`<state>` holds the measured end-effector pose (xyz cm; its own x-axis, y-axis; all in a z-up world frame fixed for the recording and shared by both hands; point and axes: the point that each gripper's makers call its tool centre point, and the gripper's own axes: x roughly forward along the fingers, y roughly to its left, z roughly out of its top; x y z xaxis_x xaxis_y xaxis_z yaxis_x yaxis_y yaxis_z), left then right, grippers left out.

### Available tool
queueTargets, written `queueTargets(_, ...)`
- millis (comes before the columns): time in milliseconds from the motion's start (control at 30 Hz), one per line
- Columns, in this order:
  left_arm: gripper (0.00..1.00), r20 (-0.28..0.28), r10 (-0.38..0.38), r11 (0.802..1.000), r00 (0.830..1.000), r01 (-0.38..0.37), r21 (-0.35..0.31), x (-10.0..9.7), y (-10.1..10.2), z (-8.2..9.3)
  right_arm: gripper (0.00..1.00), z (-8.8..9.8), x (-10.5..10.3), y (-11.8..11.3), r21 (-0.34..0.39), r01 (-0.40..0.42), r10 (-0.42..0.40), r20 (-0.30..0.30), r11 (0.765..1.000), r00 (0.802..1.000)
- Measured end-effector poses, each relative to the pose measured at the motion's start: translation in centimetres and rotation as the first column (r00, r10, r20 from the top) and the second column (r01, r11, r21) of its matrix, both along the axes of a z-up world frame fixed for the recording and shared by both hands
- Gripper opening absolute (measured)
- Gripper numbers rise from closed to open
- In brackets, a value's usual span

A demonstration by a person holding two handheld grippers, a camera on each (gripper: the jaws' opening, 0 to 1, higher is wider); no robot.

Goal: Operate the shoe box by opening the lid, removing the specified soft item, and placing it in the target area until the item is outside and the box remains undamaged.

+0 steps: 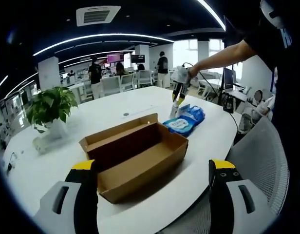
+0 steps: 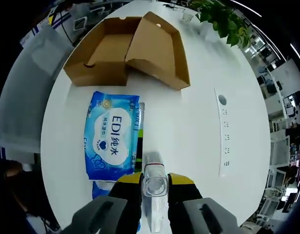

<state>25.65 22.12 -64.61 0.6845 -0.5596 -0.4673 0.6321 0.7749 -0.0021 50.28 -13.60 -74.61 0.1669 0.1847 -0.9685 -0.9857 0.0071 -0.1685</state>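
Note:
The brown cardboard shoe box [image 1: 140, 158] lies open on the white table [image 1: 52, 165], its lid [image 1: 121, 130] folded back and its inside bare. Just beyond its far end rests a blue soft pack of wipes [image 1: 185, 121], flat on the table. My left gripper [image 1: 152, 183] hangs open before the box's near end, jaws wide apart. In the right gripper view the box [image 2: 103, 53] is at the top and the wipes pack [image 2: 111, 137] just below it. My right gripper [image 2: 155, 181] is shut on a clear glossy item [image 2: 154, 187] beside the pack. A person's hand holds that gripper [image 1: 179, 92].
A potted plant [image 1: 50, 109] stands on the table left of the box, and its leaves [image 2: 223, 19] reach into the right gripper view. A white socket strip [image 2: 224, 136] is set into the tabletop. A mesh chair [image 1: 259, 161] sits at the table's near edge. People stand far behind.

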Motion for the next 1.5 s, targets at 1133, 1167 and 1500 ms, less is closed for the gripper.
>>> queueTargets(1133, 0.98, -0.037, 0.010, 1.000, 0.999, -0.010, 0.005, 0.0, 0.5, -1.6, 0.15, -0.2, 0.6, 4.0, -0.040, 0.005, -0.009, -0.105, 0.999, 0.994)
queueTargets(1167, 0.98, -0.038, 0.011, 1.000, 0.999, -0.011, 0.004, 0.0, 0.5, -1.6, 0.16, -0.2, 0.7, 4.1, -0.035, 0.015, -0.018, -0.104, 0.999, 0.994)
queueTargets(1500, 0.98, -0.036, 0.024, 1.000, 0.999, -0.024, 0.001, -0.1, 0.9, -1.8, 0.20, -0.4, 0.7, 4.6, -0.036, 0.029, -0.033, -0.094, 0.999, 0.995)
